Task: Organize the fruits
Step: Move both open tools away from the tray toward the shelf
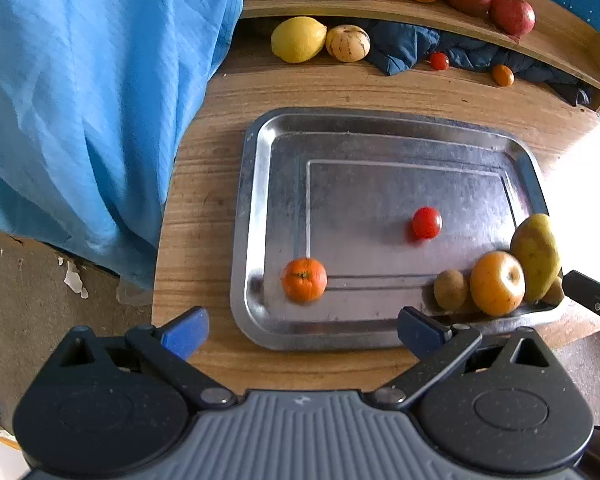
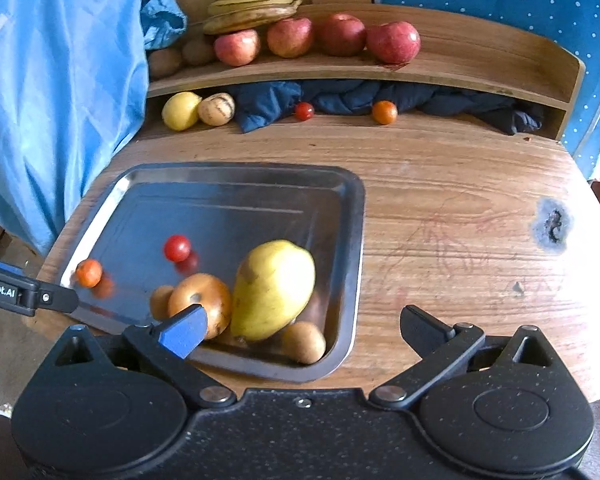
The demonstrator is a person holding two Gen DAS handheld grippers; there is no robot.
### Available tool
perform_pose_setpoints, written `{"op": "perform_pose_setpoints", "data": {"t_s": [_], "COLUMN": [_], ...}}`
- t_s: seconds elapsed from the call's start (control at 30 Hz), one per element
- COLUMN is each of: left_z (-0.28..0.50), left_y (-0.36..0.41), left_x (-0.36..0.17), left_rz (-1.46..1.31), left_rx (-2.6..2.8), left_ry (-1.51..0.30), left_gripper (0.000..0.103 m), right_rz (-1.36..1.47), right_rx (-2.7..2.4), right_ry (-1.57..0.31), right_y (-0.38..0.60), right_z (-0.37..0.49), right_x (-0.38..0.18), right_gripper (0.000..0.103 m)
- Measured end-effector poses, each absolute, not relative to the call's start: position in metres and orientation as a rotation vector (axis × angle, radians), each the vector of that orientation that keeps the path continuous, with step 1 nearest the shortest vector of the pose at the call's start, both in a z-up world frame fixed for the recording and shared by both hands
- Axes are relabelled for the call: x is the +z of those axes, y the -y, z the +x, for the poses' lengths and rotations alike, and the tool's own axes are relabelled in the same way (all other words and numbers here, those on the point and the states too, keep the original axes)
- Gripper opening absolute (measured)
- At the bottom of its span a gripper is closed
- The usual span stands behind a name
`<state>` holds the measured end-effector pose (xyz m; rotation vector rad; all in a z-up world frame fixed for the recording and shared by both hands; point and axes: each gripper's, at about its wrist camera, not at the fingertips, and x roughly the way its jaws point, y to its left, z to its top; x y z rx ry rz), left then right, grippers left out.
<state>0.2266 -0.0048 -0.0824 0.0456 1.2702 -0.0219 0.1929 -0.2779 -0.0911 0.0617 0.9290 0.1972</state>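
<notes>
The left gripper (image 1: 302, 330) is black with a ribbed grey centre plate at 6 o'clock, blue-padded fingers (image 1: 186, 332) and silver pivot screws. The right gripper (image 2: 304, 330) has a speckled black body; white lettering marks the left one's arm at 9 o'clock.

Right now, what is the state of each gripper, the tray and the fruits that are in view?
Left gripper: open, empty, above the tray's near rim.
Right gripper: open, empty.
Tray: flat on the table, partly filled.
Mandarin: loose in the tray, alone.
Tomato: loose in the tray, alone.
Mango: leaning on the corner pile.
Apples: in a row on the shelf.
</notes>
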Motion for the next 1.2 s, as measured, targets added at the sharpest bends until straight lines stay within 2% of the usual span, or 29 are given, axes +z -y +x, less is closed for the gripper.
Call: {"op": "perform_pose_setpoints", "data": {"t_s": [1.2], "left_z": [0.354], "left_y": [0.012], "left_x": [-0.114], "left_rz": [0.064], "left_rx": [-0.09], "left_ry": [-1.266], "left_gripper": [0.102], "right_rz": [-0.012], "right_rx": [0.215], "right_ry": [-0.877], "right_y": [0.261], "right_z": [0.292], "right_x": [-0.088], "right_gripper": [0.102]}}
